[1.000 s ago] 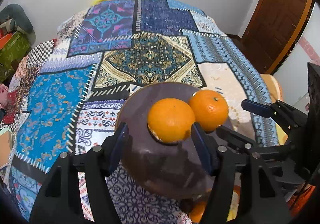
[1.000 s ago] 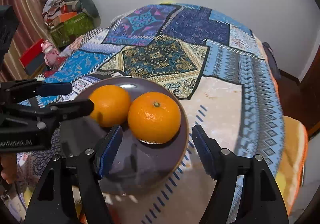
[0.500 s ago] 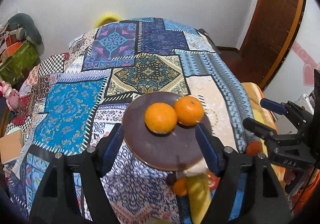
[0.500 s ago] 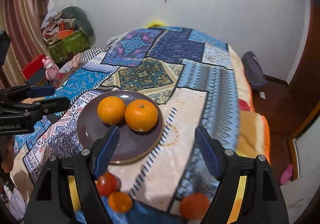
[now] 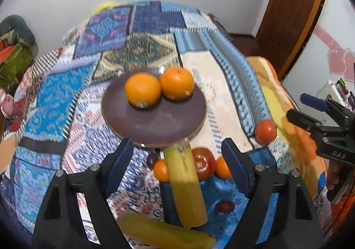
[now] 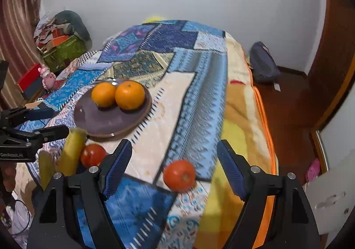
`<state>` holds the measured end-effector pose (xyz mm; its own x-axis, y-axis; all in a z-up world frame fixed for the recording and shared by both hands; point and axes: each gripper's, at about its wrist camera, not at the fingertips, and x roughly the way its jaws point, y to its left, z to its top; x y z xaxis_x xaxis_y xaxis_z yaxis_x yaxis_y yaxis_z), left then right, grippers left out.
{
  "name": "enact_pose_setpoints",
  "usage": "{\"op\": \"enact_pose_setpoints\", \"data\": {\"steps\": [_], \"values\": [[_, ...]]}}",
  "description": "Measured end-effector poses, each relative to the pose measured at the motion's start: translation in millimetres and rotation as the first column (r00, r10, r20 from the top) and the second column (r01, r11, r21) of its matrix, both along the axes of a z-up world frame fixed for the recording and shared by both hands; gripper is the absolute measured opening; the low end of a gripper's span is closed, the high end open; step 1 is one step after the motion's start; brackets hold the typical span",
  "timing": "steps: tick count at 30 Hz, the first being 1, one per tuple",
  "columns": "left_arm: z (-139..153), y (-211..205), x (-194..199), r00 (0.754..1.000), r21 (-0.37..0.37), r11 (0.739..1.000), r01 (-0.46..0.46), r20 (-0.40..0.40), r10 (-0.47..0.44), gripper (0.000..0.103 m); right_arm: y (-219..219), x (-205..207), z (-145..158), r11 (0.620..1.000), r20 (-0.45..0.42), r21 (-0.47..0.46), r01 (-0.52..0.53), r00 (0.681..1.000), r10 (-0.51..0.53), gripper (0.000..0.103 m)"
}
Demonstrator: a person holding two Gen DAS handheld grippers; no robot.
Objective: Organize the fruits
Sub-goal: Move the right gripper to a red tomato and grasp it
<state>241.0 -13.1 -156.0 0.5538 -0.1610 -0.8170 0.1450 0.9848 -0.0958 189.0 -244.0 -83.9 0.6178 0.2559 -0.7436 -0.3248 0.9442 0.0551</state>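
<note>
Two oranges (image 5: 159, 88) sit side by side on a dark brown plate (image 5: 155, 122) on the patchwork bedspread; the plate also shows in the right wrist view (image 6: 104, 120). Near the bed's front edge lie two bananas (image 5: 185, 182), a red tomato (image 5: 203, 164), small oranges (image 5: 160, 170) and dark fruits (image 5: 225, 206). Another tomato (image 6: 179, 175) lies apart to the right. My left gripper (image 5: 177, 166) is open and empty above the banana pile. My right gripper (image 6: 174, 169) is open and empty, with the lone tomato between its fingers in view.
The bed's right edge drops to a wooden floor (image 6: 288, 115) with a dark bag (image 6: 264, 66). A wooden door (image 5: 295, 11) stands at the right. Boxes and clutter (image 6: 60, 46) are piled at the left wall.
Both grippers have pulled back and up from the plate. The plate with the two oranges now looks smaller, and the loose fruit at the bed's front edge has come into view.
</note>
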Motion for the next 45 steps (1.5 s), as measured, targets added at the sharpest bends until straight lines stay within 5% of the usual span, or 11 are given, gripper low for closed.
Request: {"op": "enact_pose_setpoints", "data": {"steps": [3,11,26,33,37,42,45], "values": [[-17,2,2,0.998,-0.026,1.0,-0.016,-0.056,0.015,0.075,-9,-3,-7,1.0,-0.021,0.007,0.017,1.0,-0.017,0.077],[-38,2,2,0.992,-0.07,0.998,-0.004,-0.129,-0.005,0.036,-17,-6,-17,0.999,-0.043,0.017,0.035,0.998,-0.034,0.077],[-13,52,-22,0.989,-0.196,0.974,-0.116,-0.11,0.095,0.037,-29,-2,-35,0.997,-0.081,0.0,0.077,0.994,-0.076,0.077],[-22,66,-24,0.973,-0.084,0.974,-0.212,-0.109,0.202,0.043,-19,-6,-49,0.999,-0.108,-0.023,0.034,0.993,-0.036,0.076],[-18,61,-30,0.981,-0.018,0.983,-0.184,-0.067,0.182,0.043,-12,-4,-53,0.999,-0.105,-0.033,0.008,0.994,-0.012,0.073],[-9,51,-28,0.99,-0.038,0.99,-0.138,-0.047,0.136,0.043,-6,6,-63,1.0,-0.141,-0.023,0.003,0.99,-0.007,0.066],[-8,36,-24,0.994,-0.044,0.994,-0.098,-0.05,0.096,0.043,-2,10,-70,1.0,-0.17,-0.014,-0.001,0.986,-0.001,0.052]]}}
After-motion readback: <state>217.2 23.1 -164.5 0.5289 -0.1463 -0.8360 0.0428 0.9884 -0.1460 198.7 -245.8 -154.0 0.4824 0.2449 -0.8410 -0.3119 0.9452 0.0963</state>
